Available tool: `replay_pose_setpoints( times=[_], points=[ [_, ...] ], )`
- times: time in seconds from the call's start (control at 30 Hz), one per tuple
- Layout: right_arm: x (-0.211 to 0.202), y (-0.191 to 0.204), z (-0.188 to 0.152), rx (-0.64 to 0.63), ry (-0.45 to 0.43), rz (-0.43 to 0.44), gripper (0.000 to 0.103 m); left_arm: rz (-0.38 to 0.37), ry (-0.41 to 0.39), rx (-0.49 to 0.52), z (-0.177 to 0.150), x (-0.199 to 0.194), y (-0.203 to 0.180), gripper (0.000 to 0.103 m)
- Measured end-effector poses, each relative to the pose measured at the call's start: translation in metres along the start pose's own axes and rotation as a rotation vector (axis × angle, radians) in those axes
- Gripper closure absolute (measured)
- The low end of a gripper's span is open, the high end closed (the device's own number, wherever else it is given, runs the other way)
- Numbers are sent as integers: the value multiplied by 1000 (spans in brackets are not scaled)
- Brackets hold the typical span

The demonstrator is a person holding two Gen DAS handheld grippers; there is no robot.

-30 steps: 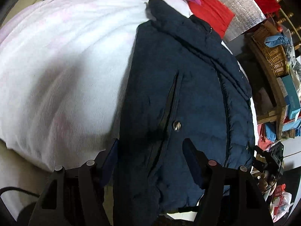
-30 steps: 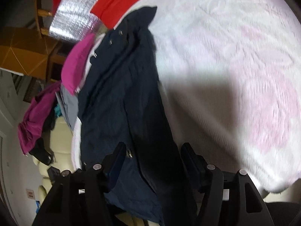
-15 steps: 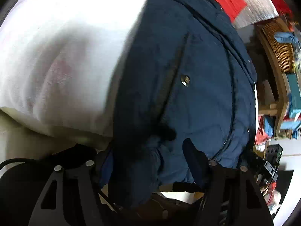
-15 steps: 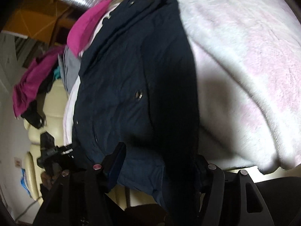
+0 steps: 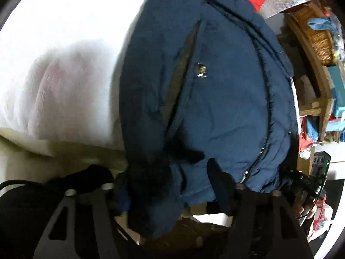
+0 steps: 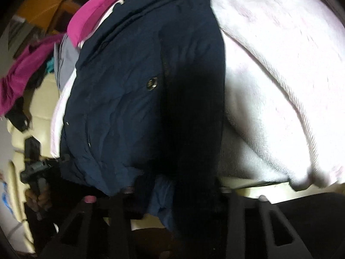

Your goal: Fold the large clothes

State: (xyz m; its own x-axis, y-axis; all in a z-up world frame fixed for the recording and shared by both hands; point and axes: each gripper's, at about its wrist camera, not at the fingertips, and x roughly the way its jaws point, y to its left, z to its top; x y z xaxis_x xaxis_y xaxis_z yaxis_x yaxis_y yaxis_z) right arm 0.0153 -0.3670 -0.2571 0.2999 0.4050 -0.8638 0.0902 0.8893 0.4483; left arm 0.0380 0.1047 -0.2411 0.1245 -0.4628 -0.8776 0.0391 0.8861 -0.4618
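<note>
The left gripper [image 5: 172, 185] has its jaws closing around the bottom hem of the navy jacket [image 5: 215, 99]; a thick bunch of hem fabric sits between the fingers, though whether the pads already press on it cannot be told. The right gripper [image 6: 172, 194] is also closing, with dark hem fabric bunched between its fingers and hiding the pads (the fabric there is in deep shadow, so the contact itself is hard to read).

The jacket lies spread lengthwise on a white fleece blanket [image 5: 64, 54], collar away from the grippers, its hem hanging over the near edge. A metal snap button [image 5: 201, 72] shows beside the front placket. In the right wrist view, a magenta garment [image 6: 90, 19] lies beside the jacket's collar, and the left gripper shows at the jacket's far hem corner.
</note>
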Motion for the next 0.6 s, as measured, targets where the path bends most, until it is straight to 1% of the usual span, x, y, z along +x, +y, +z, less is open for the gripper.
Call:
replay_pose_setpoints(
  times=[0.03, 0.07, 0.17, 0.2, 0.23, 0.27, 0.3, 0.37, 0.4, 0.47, 0.53, 0.57, 0.6],
  points=[
    [-4, 4, 0, -23, -9, -21, 88, -1, -3, 3, 1, -2, -1, 77],
    [-9, 7, 0, -36, -17, -24, 91, -7, -10, 9, 2, -6, -1, 81],
    [-30, 18, 5, -71, -56, 6, 93, -51, -32, 26, 5, -18, -2, 86],
    [-40, 21, 7, -84, -79, 24, 93, -90, -48, 27, 7, -27, -4, 86],
    [-50, 23, 10, -88, -107, 52, 93, -145, -72, 26, 10, -38, -6, 86],
    [-62, 24, 14, -82, -142, 98, 93, -187, -97, 27, 12, -47, -7, 86],
    [-74, 23, 19, -75, -184, 153, 93, -231, -137, 35, 15, -62, -9, 86],
    [-89, 20, 25, -63, -261, 217, 93, -269, -200, 52, 20, -83, -9, 86],
    [-91, 18, 28, -55, -275, 230, 93, -267, -216, 63, 22, -88, -10, 86],
    [-79, 11, 31, -34, -231, 230, 93, -247, -199, 72, 23, -84, -11, 86],
    [-62, 3, 27, -12, -171, 226, 90, -201, -116, 58, 22, -59, -7, 85],
    [-51, 0, 24, -1, -132, 222, 89, -166, -74, 34, 22, -44, -3, 84],
    [-41, -3, 20, 10, -99, 216, 87, -140, -45, 10, 22, -34, 1, 83]
  ],
)
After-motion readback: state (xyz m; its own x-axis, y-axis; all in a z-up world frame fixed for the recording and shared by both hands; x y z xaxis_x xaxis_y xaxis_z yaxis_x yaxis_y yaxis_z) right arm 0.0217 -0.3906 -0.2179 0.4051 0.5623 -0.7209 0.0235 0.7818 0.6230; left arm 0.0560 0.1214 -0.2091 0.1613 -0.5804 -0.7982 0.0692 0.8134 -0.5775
